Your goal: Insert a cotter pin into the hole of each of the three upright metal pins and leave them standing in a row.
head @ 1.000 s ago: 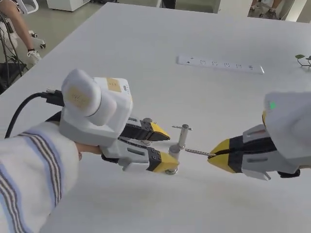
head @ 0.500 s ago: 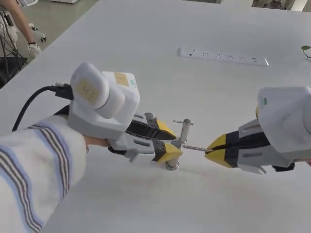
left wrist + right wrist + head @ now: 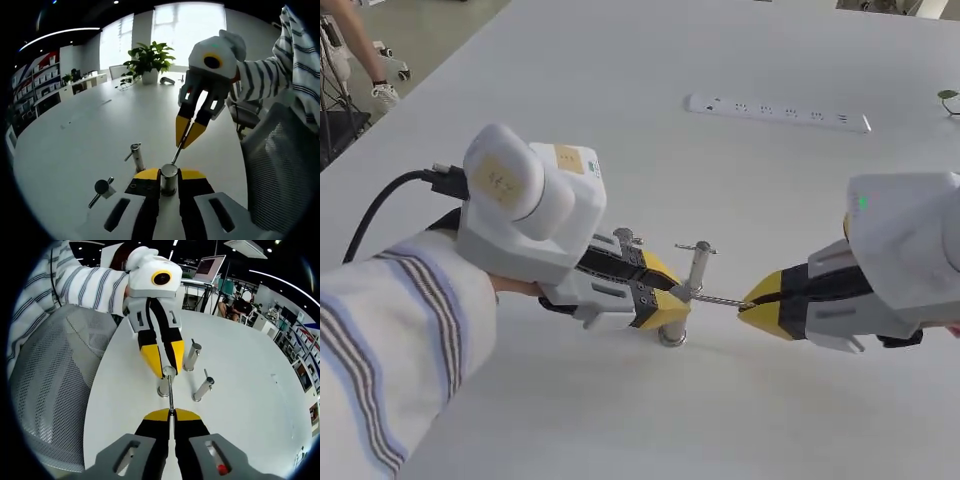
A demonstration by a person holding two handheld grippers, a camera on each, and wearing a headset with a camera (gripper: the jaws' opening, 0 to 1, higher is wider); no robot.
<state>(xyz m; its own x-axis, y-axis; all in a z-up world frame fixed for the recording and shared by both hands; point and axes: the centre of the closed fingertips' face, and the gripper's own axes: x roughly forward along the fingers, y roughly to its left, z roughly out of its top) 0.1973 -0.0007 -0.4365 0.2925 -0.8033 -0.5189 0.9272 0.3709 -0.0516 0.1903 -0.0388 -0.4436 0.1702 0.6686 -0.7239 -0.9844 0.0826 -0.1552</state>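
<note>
My left gripper (image 3: pixel 675 297) is shut on an upright metal pin (image 3: pixel 672 332), which stands between its jaws in the left gripper view (image 3: pixel 169 182). From the right, my right gripper (image 3: pixel 752 302) is shut on a thin cotter pin (image 3: pixel 717 298). The cotter pin's tip (image 3: pixel 170 390) touches the top of the held pin (image 3: pixel 164 385); whether it has entered the hole I cannot tell. Two more upright pins (image 3: pixel 191 356) (image 3: pixel 202 387) stand just behind, each with a cotter pin across its top. In the head view one (image 3: pixel 698 268) is in plain sight and the other (image 3: pixel 623 240) is half hidden by the left gripper.
A white power strip (image 3: pixel 775 112) lies far back on the white table (image 3: pixel 620 130). A black cable (image 3: pixel 380 205) trails from the left gripper. A mesh chair (image 3: pixel 280 165) stands by the table edge, and a potted plant (image 3: pixel 148 60) sits at the far end.
The left jaws have drawn in onto the upright pin. The right gripper has carried the cotter pin leftward until its tip meets the pin's top.
</note>
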